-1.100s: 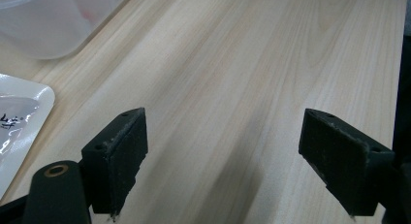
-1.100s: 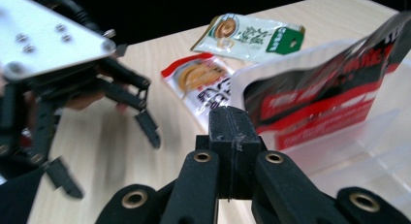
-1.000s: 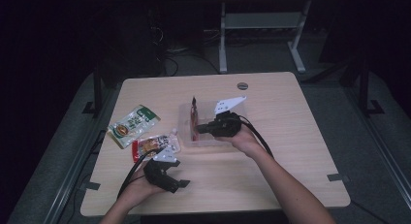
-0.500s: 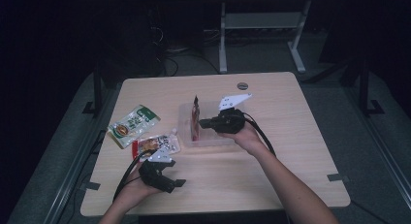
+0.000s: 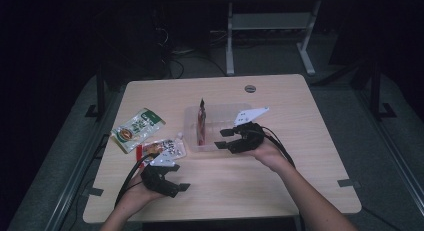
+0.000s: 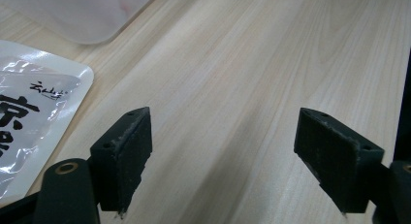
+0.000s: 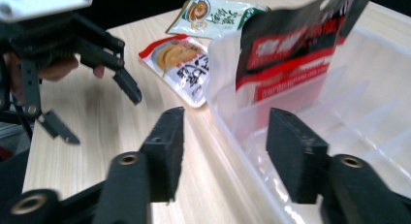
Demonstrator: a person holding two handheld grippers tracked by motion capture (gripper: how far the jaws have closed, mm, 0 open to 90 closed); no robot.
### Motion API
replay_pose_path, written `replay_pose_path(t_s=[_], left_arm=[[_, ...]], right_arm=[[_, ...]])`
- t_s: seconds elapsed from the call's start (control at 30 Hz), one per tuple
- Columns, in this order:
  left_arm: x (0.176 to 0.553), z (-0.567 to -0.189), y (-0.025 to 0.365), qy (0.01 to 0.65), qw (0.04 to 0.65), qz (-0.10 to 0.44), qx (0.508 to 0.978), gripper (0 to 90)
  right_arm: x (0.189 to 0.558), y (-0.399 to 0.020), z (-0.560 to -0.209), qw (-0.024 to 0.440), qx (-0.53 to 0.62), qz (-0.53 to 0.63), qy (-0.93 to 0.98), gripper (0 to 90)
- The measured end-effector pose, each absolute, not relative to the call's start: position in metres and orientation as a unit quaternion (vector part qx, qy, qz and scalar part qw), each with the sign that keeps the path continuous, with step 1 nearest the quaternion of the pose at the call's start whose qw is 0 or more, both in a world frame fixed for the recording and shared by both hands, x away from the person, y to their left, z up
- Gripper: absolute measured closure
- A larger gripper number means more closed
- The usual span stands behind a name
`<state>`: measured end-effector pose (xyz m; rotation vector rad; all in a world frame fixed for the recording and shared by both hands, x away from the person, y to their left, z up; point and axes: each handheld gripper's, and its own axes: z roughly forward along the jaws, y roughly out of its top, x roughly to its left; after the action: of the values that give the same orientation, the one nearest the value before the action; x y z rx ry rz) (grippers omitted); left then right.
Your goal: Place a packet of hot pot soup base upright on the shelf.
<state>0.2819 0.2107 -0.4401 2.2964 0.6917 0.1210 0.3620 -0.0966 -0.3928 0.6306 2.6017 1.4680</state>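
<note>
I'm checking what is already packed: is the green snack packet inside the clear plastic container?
No, the green snack packet lies flat on the wooden table, left of the clear plastic container.

A dim lab or studio is showing here: a pale wooden table (image 5: 280, 181) is standing alone on grey carpet (image 5: 380, 141), tape marks (image 5: 348, 182) are sitting at its edges, and a metal stand (image 5: 270, 26) with loose cables (image 5: 180, 56) is waiting behind in darkness.
</note>
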Motion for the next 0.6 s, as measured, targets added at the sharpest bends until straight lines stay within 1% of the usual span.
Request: replay_pose_path(t_s=[0.07, 0.13, 0.3, 0.4, 0.5, 0.6], left_arm=[[0.282, -0.44, 0.211, 0.267, 0.36, 0.047, 0.893, 22.8], [0.282, -0.44, 0.211, 0.27, 0.359, 0.043, 0.892, 23.7], [0.284, -0.441, 0.214, 0.275, 0.356, 0.043, 0.892, 25.9], [0.284, -0.441, 0.217, 0.281, 0.359, 0.043, 0.889, 29.4], [0.285, -0.44, 0.221, 0.287, 0.36, 0.044, 0.887, 34.6], [0.287, -0.438, 0.226, 0.287, 0.356, 0.05, 0.888, 43.9]], right_arm=[[0.356, -0.1, -0.395, 0.049, 0.209, 0.471, 0.855, 40.5], [0.349, -0.103, -0.397, 0.061, 0.204, 0.463, 0.86, 39.3], [0.337, -0.109, -0.403, 0.07, 0.206, 0.446, 0.868, 36.6], [0.329, -0.116, -0.406, 0.062, 0.207, 0.442, 0.871, 35.8], [0.322, -0.125, -0.411, 0.057, 0.214, 0.434, 0.873, 34.6], [0.313, -0.135, -0.417, 0.05, 0.219, 0.425, 0.877, 33.9]])
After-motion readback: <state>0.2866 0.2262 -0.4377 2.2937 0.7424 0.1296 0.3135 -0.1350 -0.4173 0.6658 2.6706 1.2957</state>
